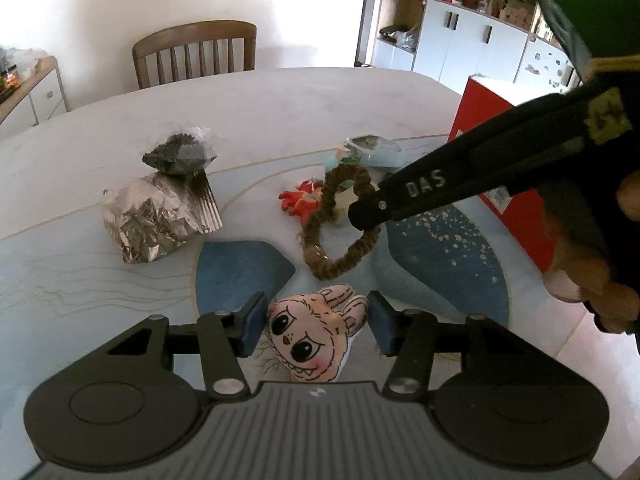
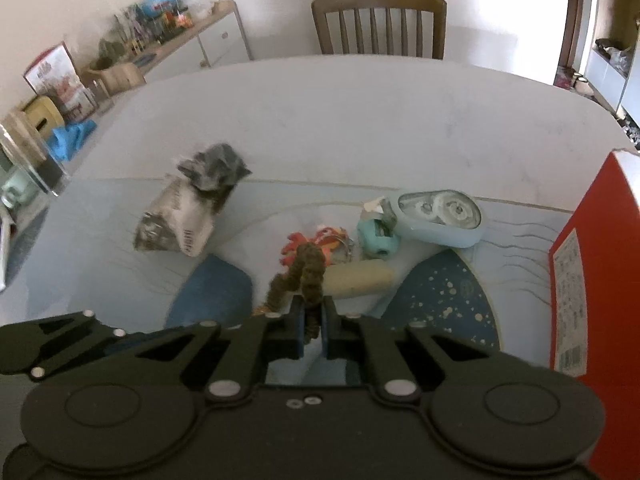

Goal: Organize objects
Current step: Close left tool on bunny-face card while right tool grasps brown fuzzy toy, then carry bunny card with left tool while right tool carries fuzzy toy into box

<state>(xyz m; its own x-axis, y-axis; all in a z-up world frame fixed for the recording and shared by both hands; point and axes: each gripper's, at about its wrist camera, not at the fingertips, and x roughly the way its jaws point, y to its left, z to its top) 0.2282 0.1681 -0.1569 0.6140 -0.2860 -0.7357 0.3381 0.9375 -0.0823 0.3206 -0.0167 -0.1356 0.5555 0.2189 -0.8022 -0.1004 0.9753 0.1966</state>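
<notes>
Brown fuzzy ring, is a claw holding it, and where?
Yes. The right claw is shut on the brown fuzzy scrunchie, pinching one side of its loop. The left claw holds nothing.

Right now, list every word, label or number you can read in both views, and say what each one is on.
"DAS": white letters on the black finger of the right gripper, seen from the left wrist view.
White label on the side of the red box: printed text and a barcode, too small to read.
Silver foil packet: dark print, too blurred to read.
Red-and-white box on the sideboard: print unreadable.
</notes>
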